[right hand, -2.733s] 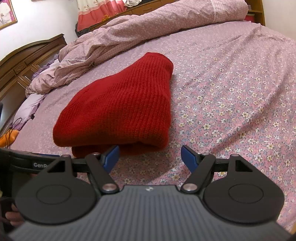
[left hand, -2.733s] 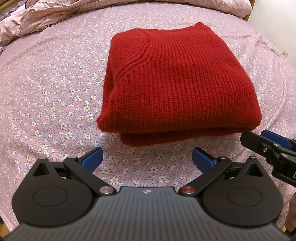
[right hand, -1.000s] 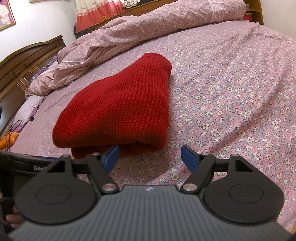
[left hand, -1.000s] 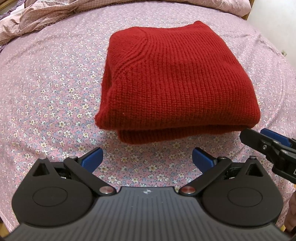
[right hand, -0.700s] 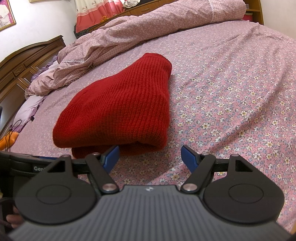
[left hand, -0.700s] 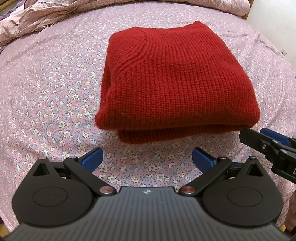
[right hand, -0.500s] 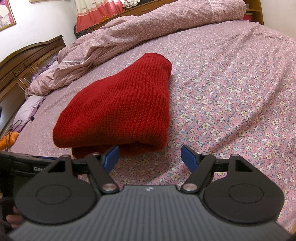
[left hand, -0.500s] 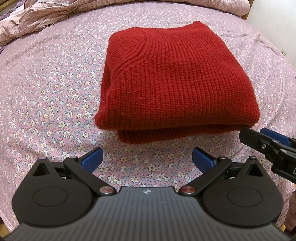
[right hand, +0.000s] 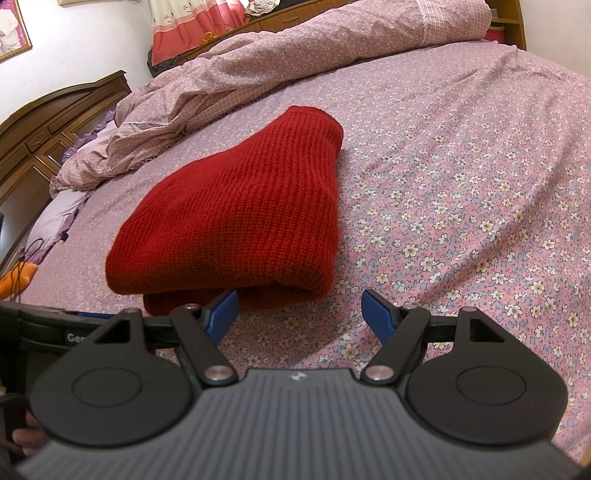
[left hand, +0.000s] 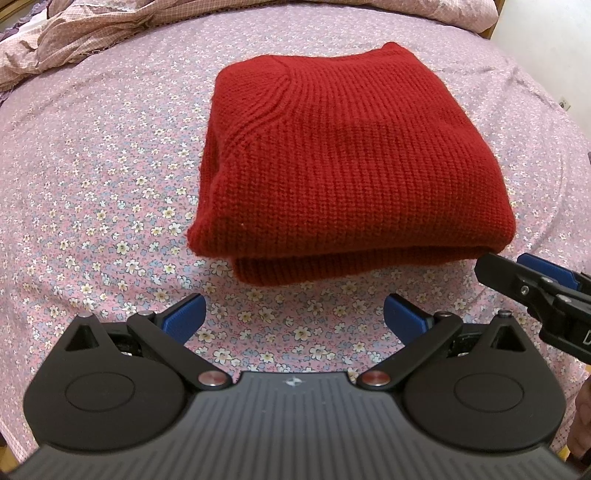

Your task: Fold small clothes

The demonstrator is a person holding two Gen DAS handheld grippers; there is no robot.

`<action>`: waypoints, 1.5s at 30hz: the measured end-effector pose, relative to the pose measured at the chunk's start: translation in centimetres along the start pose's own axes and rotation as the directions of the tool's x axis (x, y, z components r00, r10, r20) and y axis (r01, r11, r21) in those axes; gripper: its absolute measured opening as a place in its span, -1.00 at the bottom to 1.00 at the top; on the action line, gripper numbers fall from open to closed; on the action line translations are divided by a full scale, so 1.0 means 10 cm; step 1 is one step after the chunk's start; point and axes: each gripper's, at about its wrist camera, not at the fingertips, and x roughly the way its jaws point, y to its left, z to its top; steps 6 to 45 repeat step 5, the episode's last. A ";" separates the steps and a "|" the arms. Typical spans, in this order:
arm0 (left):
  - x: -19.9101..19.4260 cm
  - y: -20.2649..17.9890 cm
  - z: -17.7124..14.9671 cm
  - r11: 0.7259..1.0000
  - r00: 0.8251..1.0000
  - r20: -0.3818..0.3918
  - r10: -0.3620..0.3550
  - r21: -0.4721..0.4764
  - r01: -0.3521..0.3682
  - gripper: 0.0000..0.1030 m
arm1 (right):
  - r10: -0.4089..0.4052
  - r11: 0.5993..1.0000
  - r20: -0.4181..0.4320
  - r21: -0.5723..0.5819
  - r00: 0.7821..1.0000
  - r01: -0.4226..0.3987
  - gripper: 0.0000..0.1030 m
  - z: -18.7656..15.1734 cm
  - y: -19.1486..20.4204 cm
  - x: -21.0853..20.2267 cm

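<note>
A red knitted sweater (left hand: pixel 347 155) lies folded into a thick rectangle on the flowered bed sheet (left hand: pixel 96 192). It also shows in the right wrist view (right hand: pixel 243 214). My left gripper (left hand: pixel 293 314) is open and empty, just short of the sweater's near edge. My right gripper (right hand: pixel 299 310) is open and empty at the sweater's near right corner, its left blue pad (right hand: pixel 221 308) close to the fold. The right gripper's fingers (left hand: pixel 517 277) show at the right edge of the left wrist view.
A rumpled pink duvet (right hand: pixel 258 70) lies along the far side of the bed. A wooden headboard (right hand: pixel 40 129) stands at the left. An orange object with a cord (right hand: pixel 16 277) lies at the bed's left edge. A white wall (left hand: pixel 554 33) is at the right.
Both grippers have stayed almost still; the view of the sweater has shifted only slightly. Nothing was taken hold of or let go.
</note>
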 end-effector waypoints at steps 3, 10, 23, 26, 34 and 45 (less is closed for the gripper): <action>0.00 0.00 -0.01 1.000 1.000 0.000 0.000 0.001 0.000 1.00 | 0.000 1.000 -0.001 0.000 1.000 0.000 0.46 0.00 0.00 0.00; 0.00 0.00 0.00 1.000 1.000 -0.001 0.000 0.000 0.000 1.00 | 0.000 1.000 0.000 0.000 1.000 0.000 0.46 0.00 0.00 0.00; 0.00 0.00 0.00 1.000 1.000 -0.001 0.000 0.000 0.000 1.00 | 0.000 1.000 0.000 0.000 1.000 0.000 0.46 0.00 0.00 0.00; 0.00 0.00 0.00 1.000 1.000 -0.001 0.000 0.000 0.000 1.00 | 0.000 1.000 0.000 0.000 1.000 0.000 0.46 0.00 0.00 0.00; 0.00 0.00 0.00 1.000 1.000 -0.001 0.000 0.000 0.000 1.00 | 0.000 1.000 0.000 0.000 1.000 0.000 0.46 0.00 0.00 0.00; 0.00 0.00 0.00 1.000 1.000 -0.001 0.000 0.000 0.000 1.00 | 0.000 1.000 0.000 0.000 1.000 0.000 0.46 0.00 0.00 0.00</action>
